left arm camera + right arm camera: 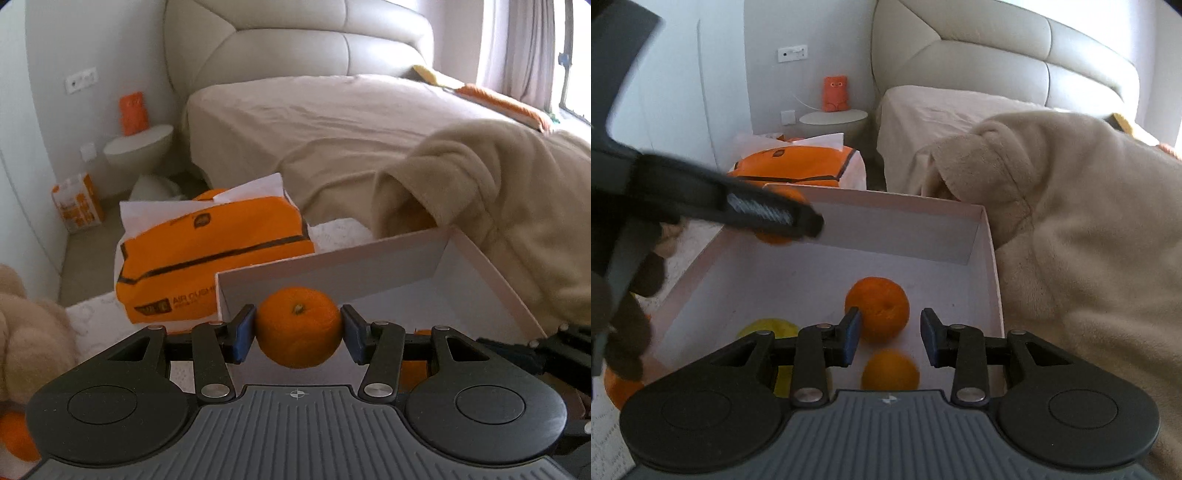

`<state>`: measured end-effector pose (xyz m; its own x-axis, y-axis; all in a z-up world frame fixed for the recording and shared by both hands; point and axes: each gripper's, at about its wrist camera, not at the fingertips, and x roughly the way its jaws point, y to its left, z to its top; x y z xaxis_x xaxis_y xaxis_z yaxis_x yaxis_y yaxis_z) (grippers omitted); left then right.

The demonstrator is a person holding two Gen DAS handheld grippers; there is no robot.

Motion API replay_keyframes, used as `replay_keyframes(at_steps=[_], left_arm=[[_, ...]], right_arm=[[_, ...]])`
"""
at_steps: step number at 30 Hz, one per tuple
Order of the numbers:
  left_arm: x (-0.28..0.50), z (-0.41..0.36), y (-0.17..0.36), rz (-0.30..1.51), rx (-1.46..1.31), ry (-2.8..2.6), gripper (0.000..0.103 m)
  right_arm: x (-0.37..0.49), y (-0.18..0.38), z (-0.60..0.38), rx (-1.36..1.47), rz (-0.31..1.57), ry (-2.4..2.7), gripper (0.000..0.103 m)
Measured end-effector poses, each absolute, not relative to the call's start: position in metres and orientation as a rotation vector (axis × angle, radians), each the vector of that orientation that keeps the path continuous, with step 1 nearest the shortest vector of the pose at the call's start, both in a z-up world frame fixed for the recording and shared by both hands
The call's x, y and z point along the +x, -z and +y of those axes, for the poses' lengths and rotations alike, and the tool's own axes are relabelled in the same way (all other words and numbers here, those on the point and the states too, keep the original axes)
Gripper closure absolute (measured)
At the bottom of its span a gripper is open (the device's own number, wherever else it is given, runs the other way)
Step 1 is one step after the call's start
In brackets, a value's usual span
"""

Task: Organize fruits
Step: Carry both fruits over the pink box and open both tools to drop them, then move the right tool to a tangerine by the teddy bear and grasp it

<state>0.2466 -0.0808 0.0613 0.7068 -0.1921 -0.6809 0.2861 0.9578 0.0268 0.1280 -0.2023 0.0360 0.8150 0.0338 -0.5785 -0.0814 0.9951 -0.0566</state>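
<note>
The bed with its padded headboard fills the far side of the left wrist view, from about twelve to two o'clock, and a beige fleece blanket spills off it against the right wall of the box. Nearer sits the open white box, its bare floor showing at the centre of the right wrist view. At ten o'clock behind the box lies an orange tissue pack with white tissue poking out of its top. The left tongs are clenched on an orange, pads pressing its two sides, holding it in front of the near-left corner of the box; from the other camera the same tongs appear as a dark blurred bar crossing the box at ten o'clock. The right tongs are released, pads apart over the box with nothing between them. Inside the box, a second orange rests just beyond the left pad, a third orange lies below it toward six o'clock, and a yellow fruit sits at eight o'clock, partly hidden by the tongs' linkage.
</note>
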Motion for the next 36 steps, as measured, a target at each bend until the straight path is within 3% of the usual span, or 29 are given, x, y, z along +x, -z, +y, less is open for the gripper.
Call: replay_keyframes(at_steps=[4, 6, 23, 36], left_arm=[[0.242, -0.077, -0.067, 0.757, 0.102, 0.297, 0.048], [0.237, -0.071, -0.071, 0.745, 0.064, 0.298, 0.048], [0.05, 0.076, -0.078, 0.406, -0.25, 0.066, 0.05], [0.003, 0.141, -0.036, 0.433, -0.404, -0.211, 0.05]], right_arm=[[0.125, -0.036, -0.206, -0.061, 0.61, -0.079, 0.06], [0.121, -0.038, -0.21, -0.064, 0.597, -0.077, 0.039], [0.093, -0.051, -0.208, -0.048, 0.489, -0.083, 0.032], [0.052, -0.081, -0.152, -0.054, 0.41, -0.204, 0.032]])
